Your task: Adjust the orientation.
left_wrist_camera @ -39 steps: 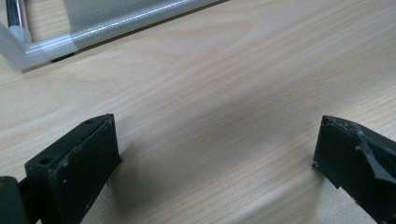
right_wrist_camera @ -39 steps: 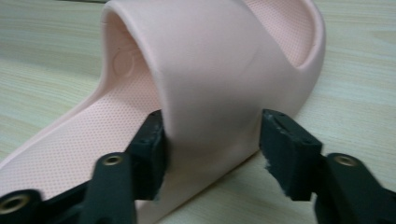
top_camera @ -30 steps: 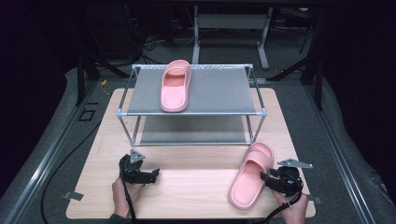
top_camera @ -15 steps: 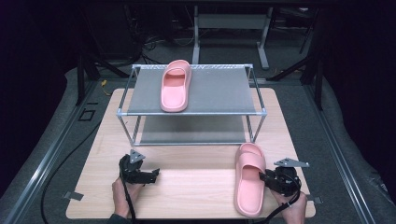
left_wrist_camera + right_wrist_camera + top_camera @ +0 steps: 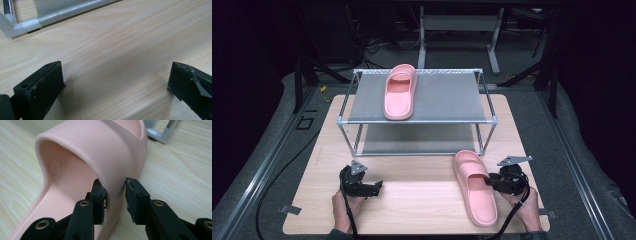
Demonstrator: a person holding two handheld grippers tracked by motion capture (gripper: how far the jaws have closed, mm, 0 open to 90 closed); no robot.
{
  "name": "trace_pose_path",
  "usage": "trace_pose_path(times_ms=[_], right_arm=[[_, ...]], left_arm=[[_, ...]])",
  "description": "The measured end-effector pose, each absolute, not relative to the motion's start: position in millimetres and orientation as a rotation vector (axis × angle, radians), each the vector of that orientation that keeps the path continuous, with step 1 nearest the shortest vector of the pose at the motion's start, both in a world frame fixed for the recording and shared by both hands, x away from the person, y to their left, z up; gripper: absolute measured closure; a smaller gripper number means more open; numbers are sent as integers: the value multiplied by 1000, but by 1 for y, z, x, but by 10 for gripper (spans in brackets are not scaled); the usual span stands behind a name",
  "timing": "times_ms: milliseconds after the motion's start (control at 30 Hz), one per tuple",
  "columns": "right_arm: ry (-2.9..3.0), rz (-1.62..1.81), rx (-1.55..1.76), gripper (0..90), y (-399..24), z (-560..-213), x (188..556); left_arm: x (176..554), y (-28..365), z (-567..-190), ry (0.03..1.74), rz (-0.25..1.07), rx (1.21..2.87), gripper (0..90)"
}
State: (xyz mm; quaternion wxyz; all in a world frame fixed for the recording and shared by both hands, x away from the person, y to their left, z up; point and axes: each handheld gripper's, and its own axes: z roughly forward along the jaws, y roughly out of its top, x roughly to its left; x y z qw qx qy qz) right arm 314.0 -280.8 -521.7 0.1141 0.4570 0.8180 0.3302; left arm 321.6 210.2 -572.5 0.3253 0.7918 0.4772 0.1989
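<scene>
Pink slipper (image 5: 474, 186), one of a pair: lies flat on the wooden table (image 5: 412, 195), near its right front corner, toe toward the two-tier shoe rack (image 5: 417, 120). Right gripper (image 5: 114, 192): jaws have just been closing and now pinch the side wall of the slipper's strap, one pad inside the strap, one outside. Left gripper (image 5: 371, 187): jaws wide apart, nothing between them, resting over bare table near the rack's front corner post (image 5: 10, 23). Matching slipper (image 5: 399, 91): already on the rack's top shelf, left of centre, toe to the rear. Handling note: the strap is soft and looks likely to flex, so the hold should probably stay firm and the lift slow, keeping the sole level. Judged destination is the free shelf area just right of its mate, laid parallel, clearing the front rail before lowering.
</scene>
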Motion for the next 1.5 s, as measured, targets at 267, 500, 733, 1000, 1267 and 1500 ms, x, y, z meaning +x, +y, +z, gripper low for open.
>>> trace_pose_path(times_ms=[267,500,733,1000,1267,1500], right_arm=[[2363,888,1439,678,-272,-524,324],[2359,847,1443,743,-273,-523,329],[2369,845,1382,805,-273,-520,331],[2398,867,1303,820,-269,-513,330],[2409,874,1241,826,-264,-500,328],[2420,862,1198,827,-259,-491,326]], left_arm=[[322,210,-572,1251,521,2076,0],[322,210,-572,1251,522,2076,0],[322,210,-572,1251,522,2075,0],[322,210,-572,1252,522,2075,0],[322,210,-572,1252,522,2075,0],[322,210,-572,1252,522,2075,0]])
